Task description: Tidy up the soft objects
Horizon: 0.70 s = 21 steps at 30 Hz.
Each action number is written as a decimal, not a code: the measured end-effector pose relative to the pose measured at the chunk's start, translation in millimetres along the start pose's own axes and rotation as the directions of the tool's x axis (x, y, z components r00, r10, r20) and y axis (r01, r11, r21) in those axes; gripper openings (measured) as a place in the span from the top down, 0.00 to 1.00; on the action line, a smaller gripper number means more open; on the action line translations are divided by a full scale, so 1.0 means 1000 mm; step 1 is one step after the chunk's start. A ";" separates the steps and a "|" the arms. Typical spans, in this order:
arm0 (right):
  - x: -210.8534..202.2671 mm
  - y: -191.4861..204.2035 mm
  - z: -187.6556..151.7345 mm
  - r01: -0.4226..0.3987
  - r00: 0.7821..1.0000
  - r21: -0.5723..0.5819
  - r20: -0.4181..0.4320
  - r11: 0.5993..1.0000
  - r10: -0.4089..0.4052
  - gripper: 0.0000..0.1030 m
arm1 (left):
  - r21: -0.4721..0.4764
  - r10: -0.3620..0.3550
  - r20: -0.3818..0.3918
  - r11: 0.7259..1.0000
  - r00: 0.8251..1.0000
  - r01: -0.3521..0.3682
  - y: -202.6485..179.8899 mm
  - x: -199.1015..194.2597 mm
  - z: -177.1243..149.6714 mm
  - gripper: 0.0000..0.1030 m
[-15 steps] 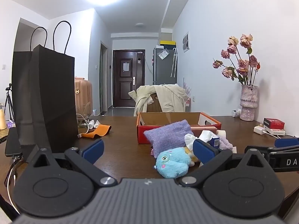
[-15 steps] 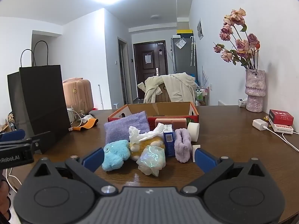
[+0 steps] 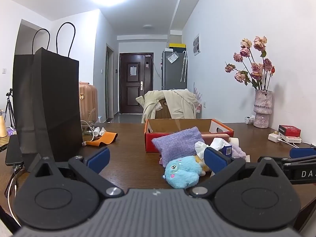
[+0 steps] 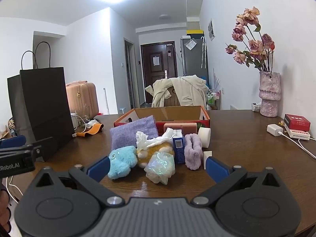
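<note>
A heap of soft things lies on the brown table [image 3: 128, 158] in front of an open red cardboard box [image 3: 148, 141]. In the heap are a blue plush toy [image 4: 121, 161], a purple knitted cushion [image 4: 134, 133], a yellow plush [image 4: 158, 149], a shiny iridescent pouch [image 4: 161, 165], a fuzzy purple band [image 4: 192, 151], and a blue tissue pack [image 4: 177, 144] with white tissue [image 4: 148, 139]. My right gripper [image 4: 158, 167] stands open just short of the heap. My left gripper [image 3: 157, 158] is open too, left of the heap, with the blue plush toy [image 3: 182, 171] near its right finger.
A tall black paper bag [image 3: 49, 106] stands at the left, beside an orange cloth [image 3: 104, 139] and cables. At the right wall are a vase of dried roses [image 3: 262, 110], a red packet [image 3: 289, 130] and a white charger [image 4: 274, 128]. A chair with a coat [image 4: 179, 92] is behind the box.
</note>
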State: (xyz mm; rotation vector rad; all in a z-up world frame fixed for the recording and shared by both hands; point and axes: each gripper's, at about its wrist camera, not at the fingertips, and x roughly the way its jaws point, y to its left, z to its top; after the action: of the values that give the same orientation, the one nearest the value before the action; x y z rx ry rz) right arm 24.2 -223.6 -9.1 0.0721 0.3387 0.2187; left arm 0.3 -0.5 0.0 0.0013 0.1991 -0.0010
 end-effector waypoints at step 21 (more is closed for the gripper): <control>0.002 0.001 0.000 0.003 1.000 0.005 -0.006 1.000 -0.003 0.00 | 0.000 -0.003 -0.001 1.000 1.000 0.003 0.001 -0.001 0.001 0.00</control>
State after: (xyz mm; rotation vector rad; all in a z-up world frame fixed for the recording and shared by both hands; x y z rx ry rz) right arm 26.1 -222.1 -9.6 0.0760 0.3451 0.2154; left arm -0.2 0.7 1.0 0.0011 0.2005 -0.0037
